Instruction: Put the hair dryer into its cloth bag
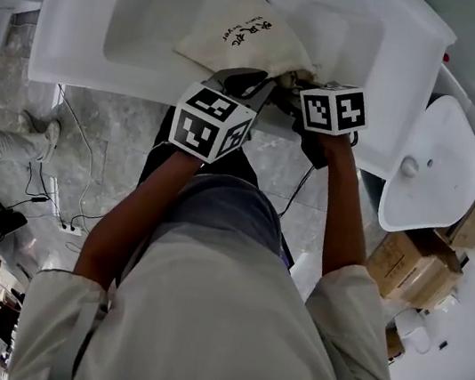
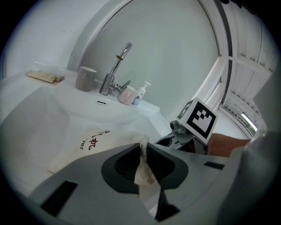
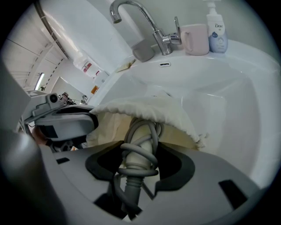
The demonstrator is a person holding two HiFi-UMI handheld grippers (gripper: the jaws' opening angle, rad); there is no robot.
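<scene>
White cloth hangs over grey plastic in the middle of the right gripper view. The hair dryer, its cord wound round the handle, has its front end hidden inside the mouth of the cloth bag. The right gripper squeezes the handle, low in the frame. The left gripper pinches a fold of the bag's rim and holds the mouth up, so both are clenched on something. The bag lies in the sink, at the top of the head view.

To do this well, I think the left one should hold the rim high and wide while the right one pushes straight in, with the cord tucked in too. A loose loop of cord could catch on the rim.

Tap, pink cup and soap bottle stand at the top of the frame, well apart from the bag — not in the way.
</scene>
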